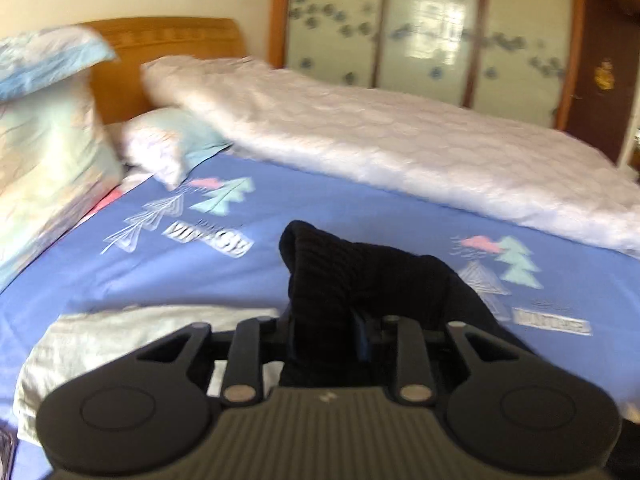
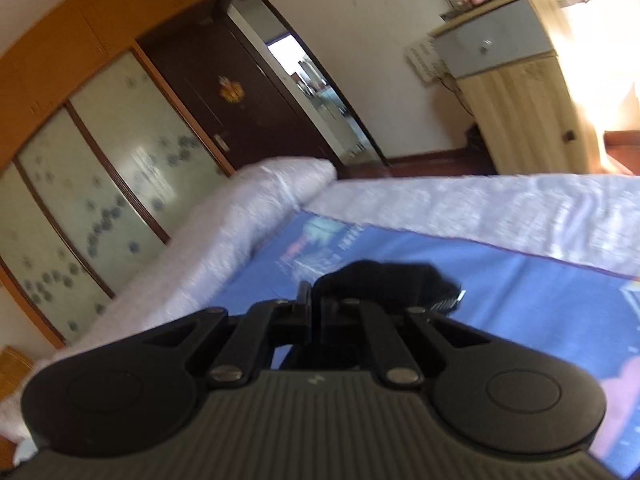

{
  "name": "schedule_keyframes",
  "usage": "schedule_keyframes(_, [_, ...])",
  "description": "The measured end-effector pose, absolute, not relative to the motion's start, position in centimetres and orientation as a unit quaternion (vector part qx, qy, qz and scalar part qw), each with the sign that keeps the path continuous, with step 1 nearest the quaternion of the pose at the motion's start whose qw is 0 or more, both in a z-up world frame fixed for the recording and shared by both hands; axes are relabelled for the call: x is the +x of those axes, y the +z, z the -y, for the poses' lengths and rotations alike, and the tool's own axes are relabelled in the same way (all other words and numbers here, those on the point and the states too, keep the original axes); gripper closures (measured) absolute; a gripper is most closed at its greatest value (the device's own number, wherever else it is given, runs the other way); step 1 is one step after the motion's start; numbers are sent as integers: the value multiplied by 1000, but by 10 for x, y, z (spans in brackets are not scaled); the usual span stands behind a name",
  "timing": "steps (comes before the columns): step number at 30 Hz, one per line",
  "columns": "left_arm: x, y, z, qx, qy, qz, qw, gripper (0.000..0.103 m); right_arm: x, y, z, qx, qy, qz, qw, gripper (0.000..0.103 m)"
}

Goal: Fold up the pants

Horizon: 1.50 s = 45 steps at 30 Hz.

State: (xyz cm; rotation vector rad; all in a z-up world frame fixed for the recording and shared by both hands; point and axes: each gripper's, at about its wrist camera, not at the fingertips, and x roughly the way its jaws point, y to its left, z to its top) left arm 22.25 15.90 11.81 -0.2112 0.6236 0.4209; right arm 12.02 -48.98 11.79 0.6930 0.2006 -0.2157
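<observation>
The black ribbed pants are pinched in my left gripper, which is shut on them and holds a bunched fold above the blue printed bedsheet. In the right wrist view my right gripper is shut on another part of the black pants, lifted over the blue sheet. The rest of the pants hangs below and is hidden by the gripper bodies.
A white quilted duvet lies along the far side of the bed and shows again in the right wrist view. Pillows stand by the wooden headboard. A pale folded cloth lies near left. A wardrobe, door and cabinet stand beyond.
</observation>
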Motion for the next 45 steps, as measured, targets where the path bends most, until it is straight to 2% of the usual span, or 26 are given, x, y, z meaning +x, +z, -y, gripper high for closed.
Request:
schedule_keyframes(3, [239, 64, -160, -72, 202, -377, 901, 57, 152, 89, 484, 354, -102, -126, 921, 93])
schedule_keyframes(5, [250, 19, -147, -24, 202, -449, 870, 57, 179, 53, 477, 324, -120, -200, 917, 91])
schedule_keyframes(6, [250, 4, -141, -1, 212, -467, 858, 56, 191, 34, 475, 303, -139, -252, 908, 86])
schedule_keyframes(8, [239, 2, -127, 23, 210, -446, 869, 52, 193, 2, 477, 310, -154, -318, 882, 85])
schedule_keyframes(11, [216, 18, -120, 30, 186, -425, 885, 50, 163, -13, 496, 386, -142, -302, 860, 86])
schedule_keyframes(17, [164, 55, -130, -22, 128, -396, 909, 46, 126, 25, 523, 362, -199, -240, 879, 81])
schedule_keyframes(18, [155, 58, -129, -28, 120, -393, 911, 44, 130, 33, 526, 355, -190, -237, 884, 77])
schedule_keyframes(19, [145, 60, -129, -37, 109, -391, 913, 44, 136, 37, 528, 356, -176, -240, 886, 66])
schedule_keyframes(21, [126, 59, -125, -53, 88, -388, 916, 44, 151, 34, 537, 384, -153, -261, 872, 54])
schedule_keyframes(24, [105, 51, -115, -70, 66, -393, 914, 44, 164, 13, 552, 480, -152, -269, 821, 53])
schedule_keyframes(28, [97, 39, -98, -66, 51, -411, 908, 43, 178, -18, 551, 568, -125, -284, 762, 45])
schedule_keyframes(32, [105, 28, -89, -67, 48, -439, 895, 44, 226, -20, 550, 571, -88, -307, 757, 45])
schedule_keyframes(33, [107, 27, -88, -70, 48, -442, 893, 44, 237, -18, 550, 569, -84, -316, 755, 70])
schedule_keyframes(34, [107, 27, -86, -72, 46, -444, 892, 44, 246, -14, 550, 565, -81, -317, 757, 89])
schedule_keyframes(36, [106, 26, -84, -66, 47, -447, 891, 43, 252, 10, 552, 552, -48, -271, 787, 91])
schedule_keyframes(40, [106, 22, -81, -60, 53, -453, 888, 43, 259, 65, 551, 449, -48, -173, 875, 93])
schedule_keyframes(42, [105, 22, -80, -60, 57, -454, 887, 44, 270, 64, 551, 398, -112, -190, 890, 88])
schedule_keyframes(45, [99, 25, -78, -50, 55, -452, 889, 43, 268, 45, 556, 356, -200, -231, 883, 72])
